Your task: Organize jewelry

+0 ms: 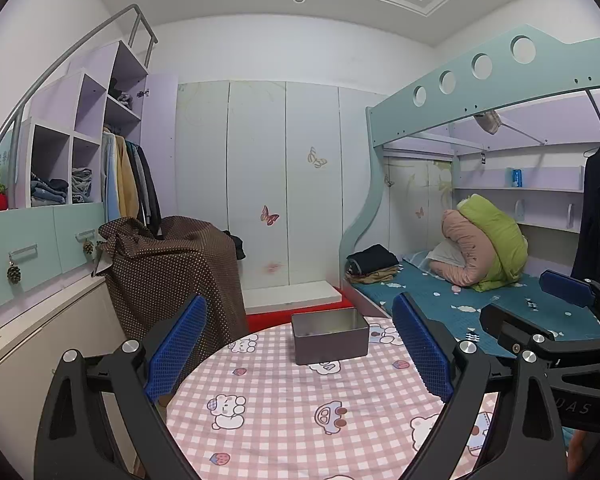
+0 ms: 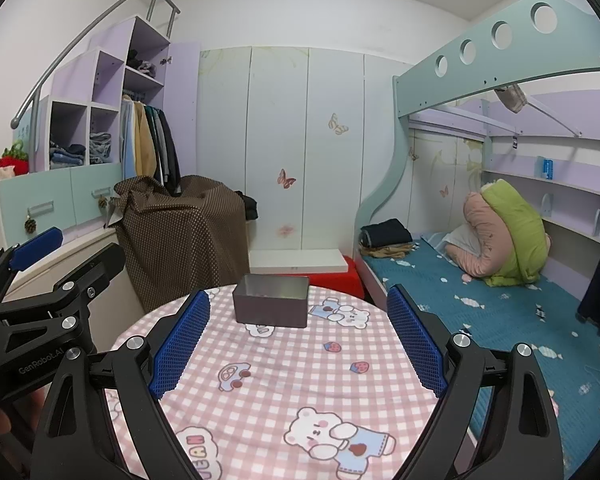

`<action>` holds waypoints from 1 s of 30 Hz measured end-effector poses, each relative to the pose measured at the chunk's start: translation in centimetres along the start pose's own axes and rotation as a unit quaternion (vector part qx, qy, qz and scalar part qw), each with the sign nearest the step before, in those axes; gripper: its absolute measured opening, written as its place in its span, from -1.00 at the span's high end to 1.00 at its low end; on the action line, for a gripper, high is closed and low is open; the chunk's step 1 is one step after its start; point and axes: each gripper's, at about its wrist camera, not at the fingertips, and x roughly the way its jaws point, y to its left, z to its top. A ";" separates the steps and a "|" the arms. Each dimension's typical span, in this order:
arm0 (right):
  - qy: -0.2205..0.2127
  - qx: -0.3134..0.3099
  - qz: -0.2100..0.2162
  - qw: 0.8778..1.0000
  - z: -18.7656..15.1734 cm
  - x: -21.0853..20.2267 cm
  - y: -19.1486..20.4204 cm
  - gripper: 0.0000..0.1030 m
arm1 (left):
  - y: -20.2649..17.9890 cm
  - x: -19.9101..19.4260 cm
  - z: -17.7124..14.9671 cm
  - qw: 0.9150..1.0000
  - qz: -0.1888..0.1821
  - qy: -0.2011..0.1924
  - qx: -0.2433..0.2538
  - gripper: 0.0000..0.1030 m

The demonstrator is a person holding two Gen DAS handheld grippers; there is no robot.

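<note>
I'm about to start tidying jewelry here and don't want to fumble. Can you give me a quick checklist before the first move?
1. Left gripper open, holding nothing: ok.
2. Right gripper open, holding nothing: ok.
3. Grey rectangular metal box lidless, upright on the pink checked tablecloth: ok.
4. Jewelry to pick up in view: not ok, none visible on the cloth.
5. Box contents: cannot tell, only small specks show inside.
6. Path from grippers to box unobstructed: ok.
</note>
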 end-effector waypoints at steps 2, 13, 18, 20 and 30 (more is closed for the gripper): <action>0.000 0.000 0.000 1.000 0.0 0.0 -0.1 -0.69 | 0.0 0.0 0.0 1.000 0.000 0.000 0.000 -0.77; 0.003 0.000 -0.002 1.000 -0.3 0.1 -0.1 -0.69 | 0.1 0.0 0.0 1.000 -0.001 0.000 -0.002 -0.77; 0.002 0.001 -0.002 1.000 -0.4 0.1 -0.1 -0.69 | 0.1 0.0 -0.1 1.000 -0.006 -0.001 -0.004 -0.77; 0.004 0.000 -0.002 1.000 -0.4 0.2 -0.1 -0.69 | 0.2 0.0 -0.3 1.000 -0.008 -0.001 -0.007 -0.77; 0.007 0.003 -0.002 1.000 -0.6 0.3 -0.5 -0.69 | 0.0 0.3 -0.5 1.000 -0.008 0.004 -0.004 -0.77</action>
